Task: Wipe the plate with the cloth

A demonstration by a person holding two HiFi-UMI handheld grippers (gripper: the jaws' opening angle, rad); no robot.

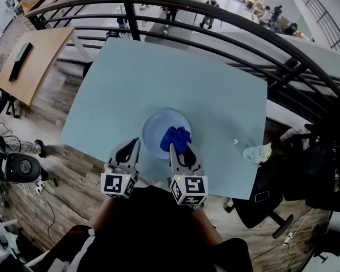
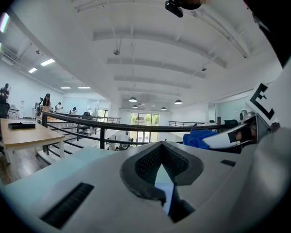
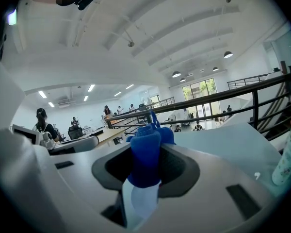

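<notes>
Cloth (image 1: 177,137), bright blue and bunched, lay on the pale plate (image 1: 153,130) mid-table (image 1: 215,89), pinched in the right gripper (image 1: 179,148). Left gripper (image 1: 134,144) sat closed, empty, beside the plate's rim.

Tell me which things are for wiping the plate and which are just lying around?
For the job:
- blue cloth, pinched in the right gripper
- plate, under the cloth

Just lying about:
- small bottle
- tiny white bit next to the bottle
</notes>
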